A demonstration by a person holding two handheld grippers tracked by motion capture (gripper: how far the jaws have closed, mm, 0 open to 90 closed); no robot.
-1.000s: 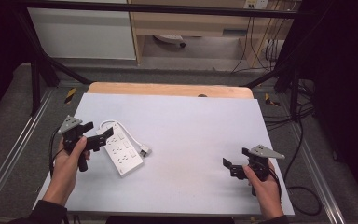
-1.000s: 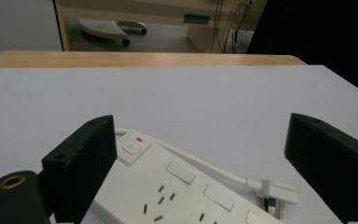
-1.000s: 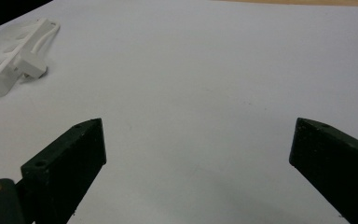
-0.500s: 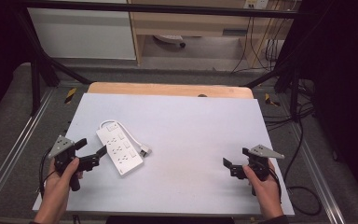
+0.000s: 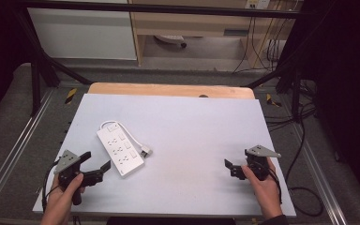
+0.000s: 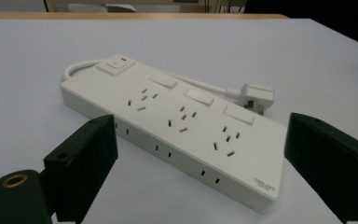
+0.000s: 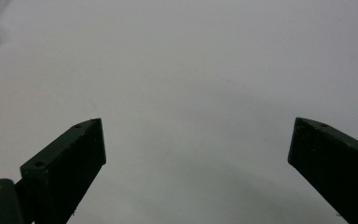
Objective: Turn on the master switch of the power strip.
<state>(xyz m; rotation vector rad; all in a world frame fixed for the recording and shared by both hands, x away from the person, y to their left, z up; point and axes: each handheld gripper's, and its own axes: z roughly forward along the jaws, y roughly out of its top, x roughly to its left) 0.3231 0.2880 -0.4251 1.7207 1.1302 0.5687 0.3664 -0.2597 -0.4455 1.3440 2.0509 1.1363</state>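
Near left, the left gripper (image 5: 97, 169), jaws spread wide and holding nothing, points at the near end of the white power strip (image 5: 120, 150), which lies just beyond and to the right of its tips, apart from them. The strip's long axis runs from near right to far left across the table (image 5: 192, 122); its cord (image 5: 130, 135) loops along the right side to a plug (image 5: 145, 151). In the left gripper view the strip (image 6: 177, 126) sits between the open jaws, untouched. The right gripper (image 5: 230, 168), also wide and unladen, rests well apart at near right, so the left is judged nearer. Beyond the pale surface stand a wooden table edge (image 5: 168, 89), cabinets and floor cables.
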